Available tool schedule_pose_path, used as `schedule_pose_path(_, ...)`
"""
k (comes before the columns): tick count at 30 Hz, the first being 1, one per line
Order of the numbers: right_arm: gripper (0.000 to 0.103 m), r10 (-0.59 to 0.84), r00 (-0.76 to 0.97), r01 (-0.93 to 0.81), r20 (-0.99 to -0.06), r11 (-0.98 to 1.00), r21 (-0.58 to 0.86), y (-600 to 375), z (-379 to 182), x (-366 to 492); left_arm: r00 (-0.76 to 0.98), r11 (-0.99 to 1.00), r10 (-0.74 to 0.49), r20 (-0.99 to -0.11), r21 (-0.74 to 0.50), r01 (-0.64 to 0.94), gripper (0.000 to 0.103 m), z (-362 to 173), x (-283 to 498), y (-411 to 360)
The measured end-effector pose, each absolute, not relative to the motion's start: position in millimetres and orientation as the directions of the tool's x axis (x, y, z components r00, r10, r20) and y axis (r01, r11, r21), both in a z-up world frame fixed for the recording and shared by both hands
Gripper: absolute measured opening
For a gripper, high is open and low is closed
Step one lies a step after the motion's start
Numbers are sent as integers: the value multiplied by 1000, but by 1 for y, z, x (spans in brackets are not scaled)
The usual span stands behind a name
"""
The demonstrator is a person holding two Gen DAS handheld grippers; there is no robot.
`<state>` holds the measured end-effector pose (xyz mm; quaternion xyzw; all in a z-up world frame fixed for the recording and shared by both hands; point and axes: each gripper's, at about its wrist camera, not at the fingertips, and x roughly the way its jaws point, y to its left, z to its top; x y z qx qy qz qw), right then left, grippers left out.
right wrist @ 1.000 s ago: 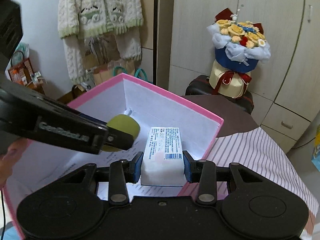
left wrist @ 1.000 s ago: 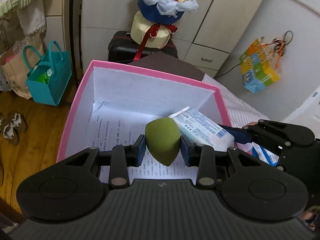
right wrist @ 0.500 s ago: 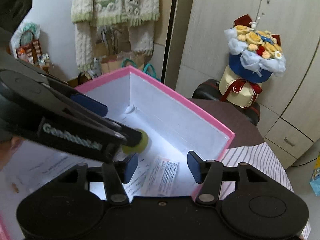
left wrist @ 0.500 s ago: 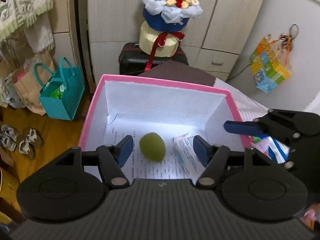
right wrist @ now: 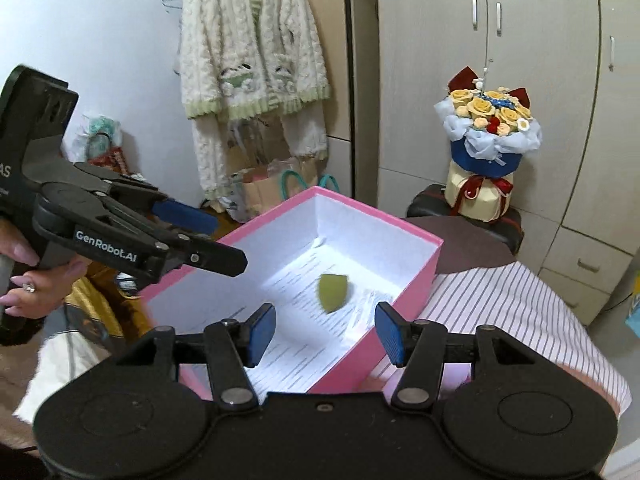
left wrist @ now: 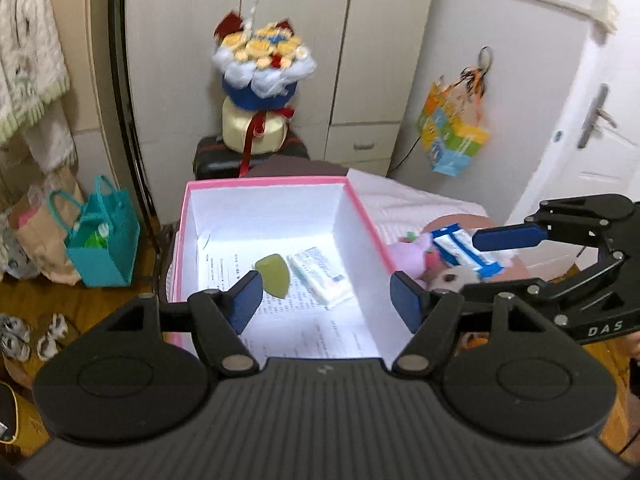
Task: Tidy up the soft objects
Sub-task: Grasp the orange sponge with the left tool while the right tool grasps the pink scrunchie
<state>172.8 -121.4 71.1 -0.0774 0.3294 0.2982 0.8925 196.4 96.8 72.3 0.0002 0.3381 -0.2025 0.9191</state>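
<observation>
A pink box (left wrist: pixel 264 181) with a white inside stands on the table. On its paper-lined floor lie a green teardrop sponge (left wrist: pixel 274 275) and a white tissue pack (left wrist: pixel 320 276), side by side. My left gripper (left wrist: pixel 327 302) hangs above the box's near end, its jaws opening, with nothing between them. In the right wrist view the sponge (right wrist: pixel 333 286) lies in the box (right wrist: pixel 384 216). My right gripper (right wrist: pixel 326 334) is over the near right corner, jaws opening and empty. The left gripper (right wrist: pixel 216 240) shows at the left. A blue-and-white pack (left wrist: pixel 460 246) and a pink plush toy (left wrist: pixel 408 252) lie right of the box.
A striped cloth (right wrist: pixel 520 304) covers the table right of the box. Behind it a flower bouquet (left wrist: pixel 260 92) sits on a black suitcase (left wrist: pixel 216 160) before wardrobe doors. A teal bag (left wrist: pixel 102 244) stands on the wooden floor at the left. A person's hand (right wrist: pixel 36 280) holds the left gripper.
Both grippers opened and let go: the green sponge and the tissue pack now lie on the box floor. Both grippers pulled back and up from the box.
</observation>
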Motion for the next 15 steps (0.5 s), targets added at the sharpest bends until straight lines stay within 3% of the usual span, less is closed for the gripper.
schedule_pose_path(4,66,501,612,-598,-612,800,56,-137,80,138,705,893,-431,-564,-152,424,82,86,153,92)
schedule_pose_path(9,68,500,635,-580,-589,812,63,-160,85,99,655,840,-519,-549,-187,509,82,96,122,78)
schedule_pose_path(15,70,434,705,-513,-561,858,20,-180,74,55,623,788,-556,-551,-110,606,84,83,99,49)
